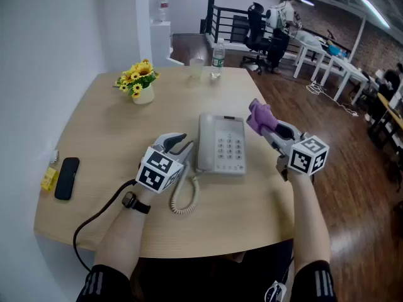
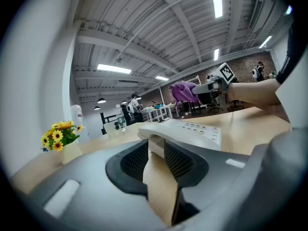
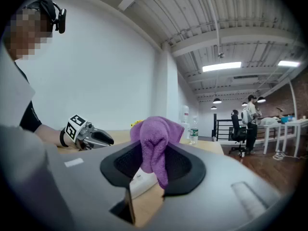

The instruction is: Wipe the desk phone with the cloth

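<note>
The right gripper (image 3: 154, 163) has its pads (image 3: 179, 165) clenched on a purple cloth (image 3: 155, 134). It grips the cloth low, so a soft wad bulges out past the tips, likely so that fabric rather than hard plastic meets the surface. The gripper is held about level, and the cloth hangs in the air just to the right of the desk phone (image 1: 221, 145), near its far right corner and apparently not yet touching it, so the wiping looks about to begin. The left gripper (image 2: 155, 160) is closed with nothing between its pads (image 2: 132, 160). It rests low on the table just left of the phone, tips aimed at the handset (image 1: 204, 140) lying in its cradle. That is probably to brace the phone against sliding when the cloth pushes on it (whether the tips actually touch the handset cannot be told). The coiled cord (image 1: 182, 201) loops toward the near side, out of the wiping path. On the table (image 1: 113, 131), the flowers (image 1: 138, 80) and water bottle (image 1: 217, 56) on the far side and the black mobile (image 1: 66, 178) at the left edge all lie well apart from the work.
</note>
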### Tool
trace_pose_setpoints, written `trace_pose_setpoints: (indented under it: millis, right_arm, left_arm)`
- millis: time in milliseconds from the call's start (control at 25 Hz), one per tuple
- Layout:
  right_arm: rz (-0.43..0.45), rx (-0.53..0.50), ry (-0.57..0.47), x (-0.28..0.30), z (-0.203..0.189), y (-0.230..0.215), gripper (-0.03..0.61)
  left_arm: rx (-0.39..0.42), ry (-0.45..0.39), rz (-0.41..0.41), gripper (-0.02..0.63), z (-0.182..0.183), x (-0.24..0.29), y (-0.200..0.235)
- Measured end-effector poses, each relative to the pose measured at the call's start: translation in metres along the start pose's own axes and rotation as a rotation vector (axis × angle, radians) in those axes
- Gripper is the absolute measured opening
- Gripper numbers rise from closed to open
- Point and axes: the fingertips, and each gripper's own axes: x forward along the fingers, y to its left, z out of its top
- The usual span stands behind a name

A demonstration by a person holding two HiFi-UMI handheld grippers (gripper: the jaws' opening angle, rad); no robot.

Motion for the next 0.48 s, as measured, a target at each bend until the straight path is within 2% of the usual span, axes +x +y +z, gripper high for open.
trace_pose_setpoints:
  millis: [200,360,480]
  right_arm:
    - [0.093,-0.088,0.130,0.052,0.020,0.017,0.133]
    - [0.147,-0.140,0.276,0.095,0.008,0.033,0.133]
    - [0.180,-0.158,0.357,0.123,-0.002,0.041,0.133]
  left_arm:
    - [0.006,-0.008,0.019,0.120,0.000,-0.001,0.002]
    - [-0.025,-0.008,0.005,0.203,-0.002,0.000,0.003]
    - [-0.036,-0.003,0.005,0.229,-0.002,0.001,0.004]
